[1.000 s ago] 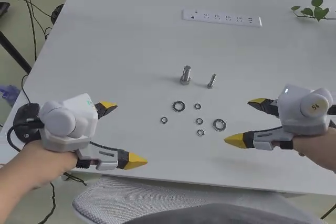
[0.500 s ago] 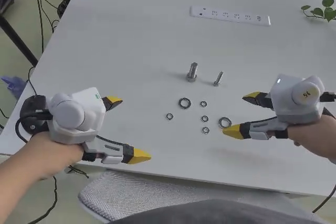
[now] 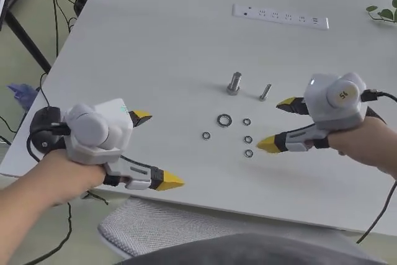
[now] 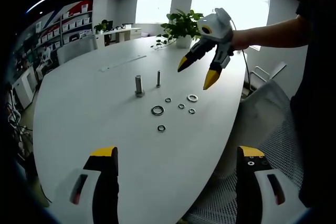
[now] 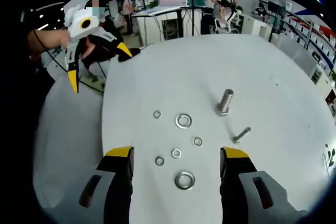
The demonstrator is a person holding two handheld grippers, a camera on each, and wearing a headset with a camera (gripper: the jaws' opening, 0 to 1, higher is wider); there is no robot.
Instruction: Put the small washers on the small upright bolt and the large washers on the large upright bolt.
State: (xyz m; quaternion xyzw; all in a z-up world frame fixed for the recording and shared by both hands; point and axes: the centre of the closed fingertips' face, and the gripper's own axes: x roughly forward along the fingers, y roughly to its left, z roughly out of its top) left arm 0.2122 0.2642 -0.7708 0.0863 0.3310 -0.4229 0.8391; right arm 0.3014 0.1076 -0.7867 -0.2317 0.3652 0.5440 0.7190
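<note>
The large upright bolt (image 3: 234, 83) and the small upright bolt (image 3: 265, 92) stand mid-table. In front of them lie a large washer (image 3: 224, 120) and several small washers (image 3: 248, 139). My right gripper (image 3: 275, 123) hovers open just right of the washers. In the right gripper view a second large washer (image 5: 185, 180) lies between the open jaws of that gripper (image 5: 176, 153), with the bolts (image 5: 224, 102) beyond. My left gripper (image 3: 156, 149) is open near the front left edge, well clear of the washers (image 4: 157, 110), with nothing between its fingers (image 4: 104, 153).
A white power strip (image 3: 280, 17) lies at the far side of the white table (image 3: 155, 41). A plant (image 3: 388, 13) sits at the far right. A grey chair back (image 3: 155, 234) is below the front edge. Cables hang off the left side.
My right gripper has moved left toward the washers, and its lower finger now covers the right-hand large washer in the head view. The left gripper stays about where it was.
</note>
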